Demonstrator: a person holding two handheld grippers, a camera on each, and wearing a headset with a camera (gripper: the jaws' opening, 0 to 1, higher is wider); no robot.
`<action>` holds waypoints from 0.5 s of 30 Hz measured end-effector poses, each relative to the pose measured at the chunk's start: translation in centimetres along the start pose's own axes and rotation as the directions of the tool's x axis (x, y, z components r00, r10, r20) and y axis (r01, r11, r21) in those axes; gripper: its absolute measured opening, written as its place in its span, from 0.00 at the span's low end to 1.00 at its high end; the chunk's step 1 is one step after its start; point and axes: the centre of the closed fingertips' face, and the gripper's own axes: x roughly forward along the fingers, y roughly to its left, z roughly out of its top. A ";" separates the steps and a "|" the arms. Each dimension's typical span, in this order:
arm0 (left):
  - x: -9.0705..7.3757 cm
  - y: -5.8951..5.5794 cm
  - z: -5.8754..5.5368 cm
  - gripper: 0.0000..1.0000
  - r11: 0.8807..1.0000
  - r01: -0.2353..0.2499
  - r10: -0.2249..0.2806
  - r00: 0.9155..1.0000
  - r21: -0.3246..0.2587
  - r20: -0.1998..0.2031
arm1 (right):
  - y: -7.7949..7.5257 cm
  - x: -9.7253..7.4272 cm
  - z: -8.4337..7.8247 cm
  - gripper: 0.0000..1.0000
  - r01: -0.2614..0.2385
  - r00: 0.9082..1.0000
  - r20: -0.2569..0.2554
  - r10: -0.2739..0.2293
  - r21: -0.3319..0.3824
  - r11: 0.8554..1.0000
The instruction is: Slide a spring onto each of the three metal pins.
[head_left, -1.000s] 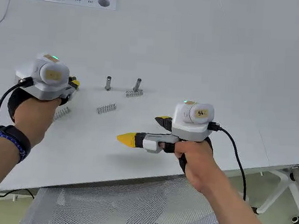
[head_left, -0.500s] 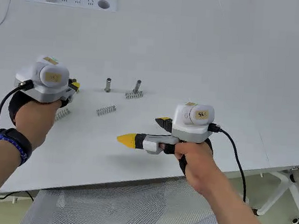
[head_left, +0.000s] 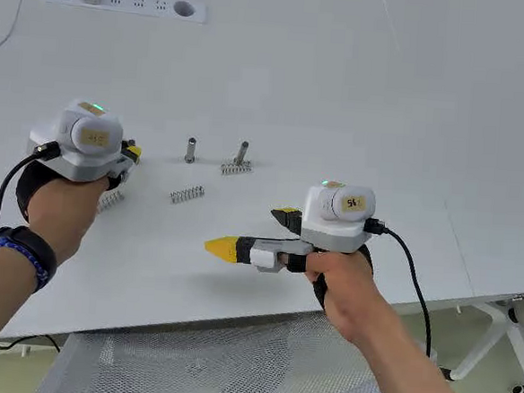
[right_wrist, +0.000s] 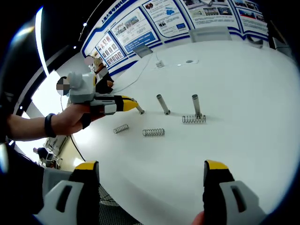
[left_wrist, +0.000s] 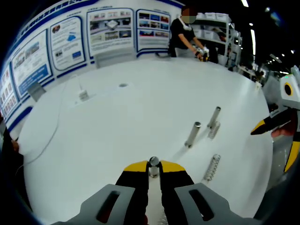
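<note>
The left gripper (left_wrist: 153,171) has its yellow-tipped jaws pinched together on an upright pin (left_wrist: 153,162) on the white workbench (head_left: 341,94). Toward 3 o'clock of it in the head view stand two more pins, the middle pin (head_left: 191,148) and the far pin (head_left: 242,152), both vertical. One spring (head_left: 236,169) lies flat at the far pin's foot, long axis 9 to 3. A second spring (head_left: 187,193) lies 8 to 2, and a third spring (head_left: 109,199) lies by the left hand. The right gripper (head_left: 254,230), at 5 o'clock, is spread wide, holding nothing.
</note>
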 end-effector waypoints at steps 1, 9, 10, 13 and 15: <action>0.0 0.0 0.0 0.08 1.000 0.000 0.000 1.000 0.000 0.000 | 0.0 0.0 0.0 0.93 0.001 1.000 0.000 -0.001 0.000 1.000; 0.1 -0.1 -0.4 0.08 1.000 0.001 -0.001 1.000 -0.008 -0.015 | 0.0 0.0 0.0 0.93 0.001 1.000 0.002 -0.001 -0.001 1.000; 0.1 -0.1 -0.4 0.08 1.000 0.002 -0.002 1.000 -0.009 -0.016 | -0.1 0.0 0.0 0.93 0.001 1.000 0.002 -0.001 -0.001 1.000; 0.3 0.0 -0.7 0.09 1.000 0.003 -0.004 1.000 -0.017 -0.022 | -0.1 0.0 0.0 0.93 0.001 1.000 0.002 -0.001 -0.001 1.000; 0.3 0.0 -1.0 0.11 1.000 0.007 -0.008 1.000 -0.025 -0.030 | 0.0 0.0 0.0 0.93 -0.001 1.000 0.001 0.001 -0.002 1.000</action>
